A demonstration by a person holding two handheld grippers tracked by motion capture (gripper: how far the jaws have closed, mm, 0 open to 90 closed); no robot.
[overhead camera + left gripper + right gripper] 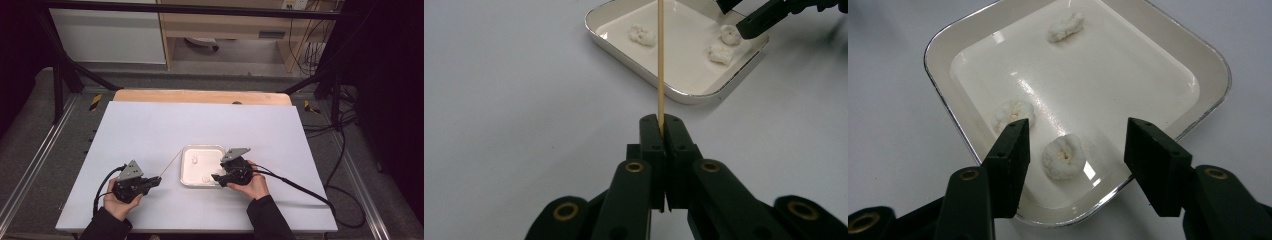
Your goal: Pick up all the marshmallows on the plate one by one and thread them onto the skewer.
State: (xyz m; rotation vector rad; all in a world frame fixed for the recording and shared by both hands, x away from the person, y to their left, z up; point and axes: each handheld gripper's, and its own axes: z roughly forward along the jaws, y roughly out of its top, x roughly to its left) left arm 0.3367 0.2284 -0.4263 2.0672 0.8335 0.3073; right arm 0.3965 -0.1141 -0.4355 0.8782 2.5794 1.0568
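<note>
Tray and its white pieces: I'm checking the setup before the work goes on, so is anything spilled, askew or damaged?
Nothing stands out. The tray lies flat on the table, and all three white pieces are inside it. The skewer is straight, clamped in the left gripper. The right gripper straddles one piece without touching it.

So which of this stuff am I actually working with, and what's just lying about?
In the job:
- wooden skewer, clamped in the left gripper
- white tray
- three white dough-like pieces, nearest one between the right gripper jaws, untouched

Lying about:
- white table cover
- trailing cables
</note>
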